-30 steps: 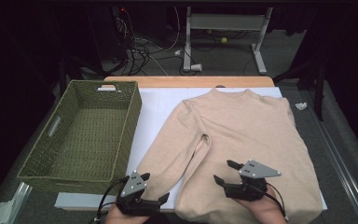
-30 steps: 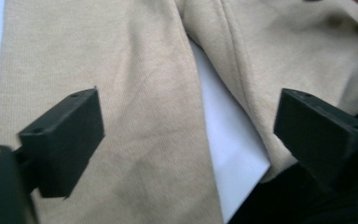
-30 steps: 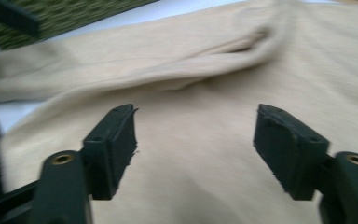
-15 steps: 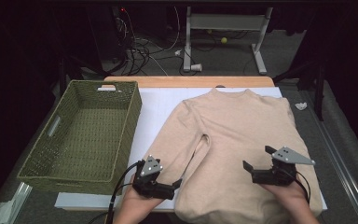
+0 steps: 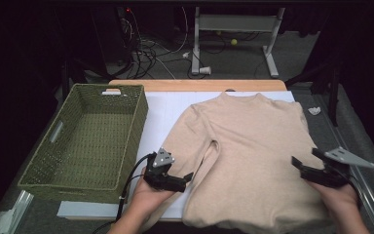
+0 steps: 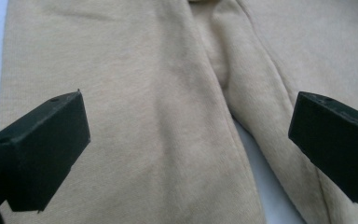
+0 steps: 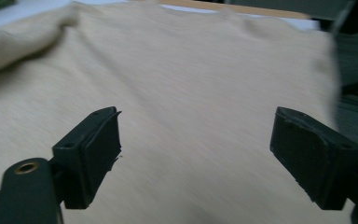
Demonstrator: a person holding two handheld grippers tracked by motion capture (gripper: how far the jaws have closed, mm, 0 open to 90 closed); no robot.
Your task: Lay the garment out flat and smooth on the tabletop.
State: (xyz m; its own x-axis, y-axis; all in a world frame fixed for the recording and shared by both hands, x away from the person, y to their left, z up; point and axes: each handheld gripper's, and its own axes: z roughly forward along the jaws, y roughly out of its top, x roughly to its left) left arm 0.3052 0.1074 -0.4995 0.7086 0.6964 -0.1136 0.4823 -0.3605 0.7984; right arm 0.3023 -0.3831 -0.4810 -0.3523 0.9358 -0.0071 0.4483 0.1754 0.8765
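The beige sweater [image 5: 253, 161] is lying flat and face up on the white sheet [image 5: 163, 114] covering the table, neck toward the far wooden edge [image 5: 199, 86], hem toward the person. Its one visible long sleeve [image 5: 187, 151] is running down along the body, on the side nearest the green woven basket [image 5: 85, 141], which is sitting just beside the sweater at the left of the high view.

The left gripper [image 5: 187, 178] is hovering low over that sleeve's lower part, carried by the left hand [image 5: 148, 200], its cable [image 5: 129, 183] looping back toward the basket's near corner. In the left gripper view its two black jaws are standing wide apart with nothing between them, the sleeve [image 6: 135, 130] and the fold where it meets the body lying underneath.

Over on the other side, the right gripper [image 5: 302, 163] is sitting at the sweater's right edge, down toward the hem, with the right hand [image 5: 343, 202] behind it and its grey three-cornered plate [image 5: 343, 157] on top. Its jaws have just been closing in a little, yet they are standing clearly apart in the right gripper view, with no cloth pinched between them; the sweater's broad front [image 7: 191, 93] is stretching away beneath them, slightly blurred
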